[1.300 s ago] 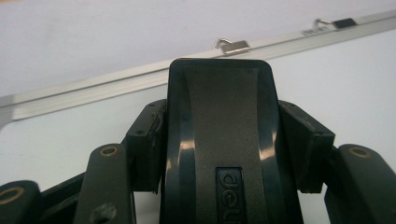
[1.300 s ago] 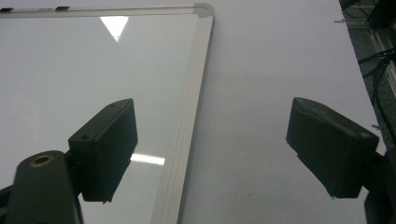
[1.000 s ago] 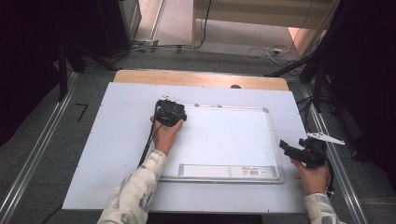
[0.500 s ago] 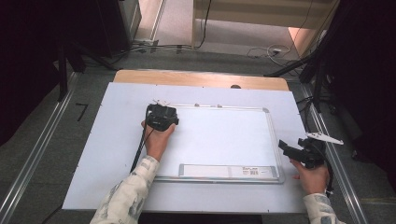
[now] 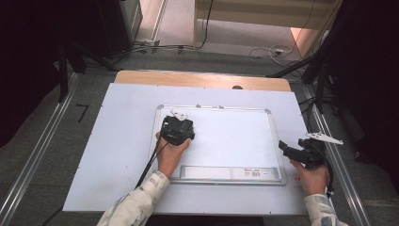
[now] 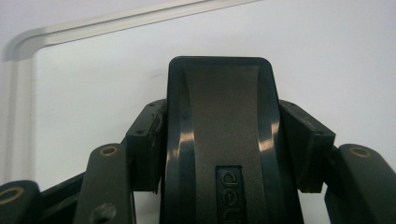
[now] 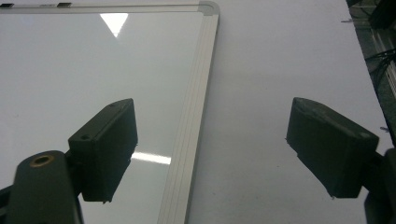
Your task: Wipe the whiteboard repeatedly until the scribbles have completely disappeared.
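Observation:
A white whiteboard point(image 5: 230, 141) with a silver frame lies flat on the table. My left gripper point(image 5: 177, 129) is over the board's left part, near its top left corner. It is shut on a black board eraser point(image 6: 224, 140), whose back fills the gap between the jaws in the left gripper view, pressed down on the board's surface point(image 6: 93, 84). My right gripper point(image 5: 292, 151) rests at the board's right edge, open with nothing between its fingers. In the right gripper view its jaws straddle the board's frame point(image 7: 198, 88) near the far right corner.
The board lies on a white sheet point(image 5: 117, 141) covering the table, with a wooden strip point(image 5: 202, 79) along the far edge. Metal rails point(image 5: 37, 155) run down both sides. Cables lie on the floor beyond the table.
My left gripper with the eraser slid left over the board, then back right and a little toward the person. The right gripper stayed where it was.

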`<state>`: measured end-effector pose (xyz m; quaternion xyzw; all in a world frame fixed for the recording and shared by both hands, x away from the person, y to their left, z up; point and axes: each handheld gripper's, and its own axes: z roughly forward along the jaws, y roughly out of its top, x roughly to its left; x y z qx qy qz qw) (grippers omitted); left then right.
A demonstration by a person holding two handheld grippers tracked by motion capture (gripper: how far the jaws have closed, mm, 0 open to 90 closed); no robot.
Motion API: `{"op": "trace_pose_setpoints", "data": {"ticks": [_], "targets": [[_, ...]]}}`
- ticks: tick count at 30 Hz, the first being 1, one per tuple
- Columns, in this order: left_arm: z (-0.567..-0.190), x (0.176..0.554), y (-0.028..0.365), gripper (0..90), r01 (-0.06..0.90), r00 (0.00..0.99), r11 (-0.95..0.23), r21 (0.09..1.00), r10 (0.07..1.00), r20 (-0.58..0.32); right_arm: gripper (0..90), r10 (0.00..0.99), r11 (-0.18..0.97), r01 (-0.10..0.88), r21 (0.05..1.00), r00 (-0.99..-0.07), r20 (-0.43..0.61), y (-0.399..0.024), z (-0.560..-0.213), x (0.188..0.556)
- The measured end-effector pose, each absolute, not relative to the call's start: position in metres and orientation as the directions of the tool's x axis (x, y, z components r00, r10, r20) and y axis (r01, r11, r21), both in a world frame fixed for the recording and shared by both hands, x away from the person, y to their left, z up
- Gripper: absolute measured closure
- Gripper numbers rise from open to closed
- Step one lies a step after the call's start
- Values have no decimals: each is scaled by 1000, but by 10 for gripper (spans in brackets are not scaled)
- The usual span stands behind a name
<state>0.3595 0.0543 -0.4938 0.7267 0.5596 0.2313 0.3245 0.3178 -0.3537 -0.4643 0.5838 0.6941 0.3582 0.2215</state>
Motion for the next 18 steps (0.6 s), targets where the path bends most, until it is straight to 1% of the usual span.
{"op": "trace_pose_setpoints", "data": {"ticks": [4, 9, 15, 18], "targets": [[-494, 368, 45, 406, 659, 282, -174, 732, 959, -26, 150, 969, 60, 652, 756, -220, 113, -354, -464, 318], [-494, 381, 43, 406, 657, 268, -156, 738, 963, -34, 150, 969, 57, 652, 756, -220, 117, -356, -465, 318], [-493, 400, 54, 405, 658, 247, -140, 740, 968, -36, 150, 969, 55, 651, 757, -217, 117, -358, -465, 317], [-493, 408, 63, 405, 660, 220, -119, 741, 975, -39, 150, 970, 54, 653, 755, -215, 117, -359, -465, 317]]}}
